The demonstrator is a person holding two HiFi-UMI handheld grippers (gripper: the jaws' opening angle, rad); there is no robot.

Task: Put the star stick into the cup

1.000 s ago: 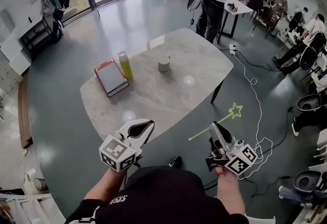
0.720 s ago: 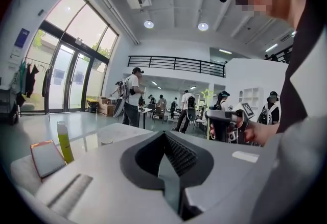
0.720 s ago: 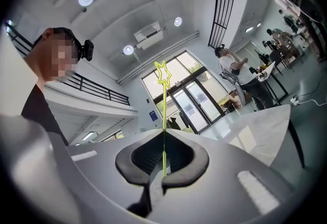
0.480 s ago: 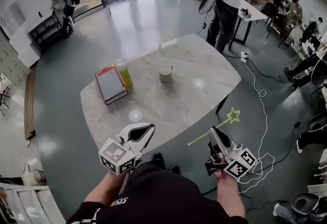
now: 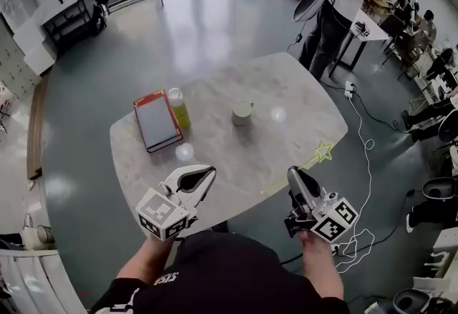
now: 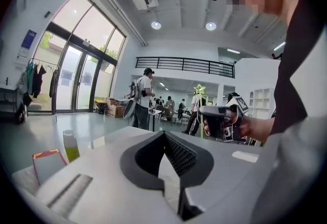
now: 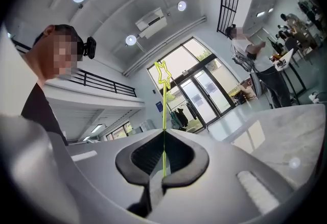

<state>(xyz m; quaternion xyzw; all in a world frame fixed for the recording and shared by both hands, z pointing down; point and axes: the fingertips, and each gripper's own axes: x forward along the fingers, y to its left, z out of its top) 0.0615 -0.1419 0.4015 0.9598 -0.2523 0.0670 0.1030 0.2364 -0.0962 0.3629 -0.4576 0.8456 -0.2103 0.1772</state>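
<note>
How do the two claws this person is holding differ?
The right claw is shut on a thin green star stick; the left claw is shut on nothing. The left claw's tip lies over the table; the right claw sits mostly over the floor, at the table's edge. Both are white and of the same shape.
</note>
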